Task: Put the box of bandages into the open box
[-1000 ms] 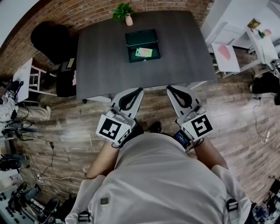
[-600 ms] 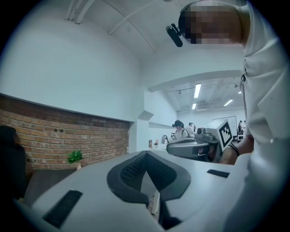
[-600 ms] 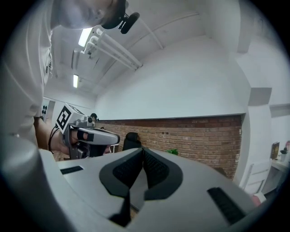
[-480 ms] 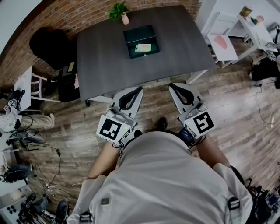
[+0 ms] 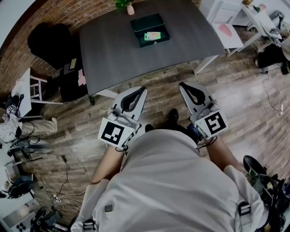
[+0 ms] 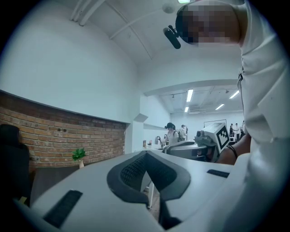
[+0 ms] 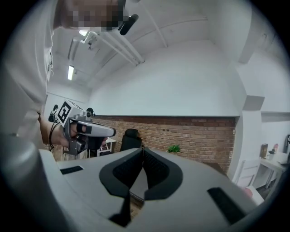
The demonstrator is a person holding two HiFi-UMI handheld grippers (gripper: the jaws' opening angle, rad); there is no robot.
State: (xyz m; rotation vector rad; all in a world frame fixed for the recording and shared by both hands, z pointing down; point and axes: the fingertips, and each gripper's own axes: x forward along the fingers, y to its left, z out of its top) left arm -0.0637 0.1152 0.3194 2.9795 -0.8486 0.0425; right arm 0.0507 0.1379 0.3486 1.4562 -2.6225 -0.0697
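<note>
Pale grey shirt cloth fills the near part of the head view, with both forearms reaching forward from it.

The left gripper (image 5: 143,89) is held over the wooden floor (image 5: 154,97), short of the table. Its own view shows its jaws pressed together at the tips with nothing between them. The right gripper (image 5: 182,85) is held beside it, well apart from it and likewise over the floor. Its jaws are also closed, and empty. Each gripper carries its marker cube at the rear, close to the person's body. Neither gripper touches the table or anything on it.

The dark grey table (image 5: 113,54) stands beyond the grippers. Its near edge and the middle of the tabletop are bare.

The dark green open box (image 5: 146,23) sits near the far edge of the tabletop, about midway between the left and right edges, lid up. The box of bandages (image 5: 152,36), light green with a pink patch, lies flat inside it, towards its near right corner.

A small potted plant (image 5: 128,6) stands at the far edge, just beyond the open box. A black chair (image 5: 45,41) stands off the tabletop's left edge against a brick wall (image 5: 86,16).
</note>
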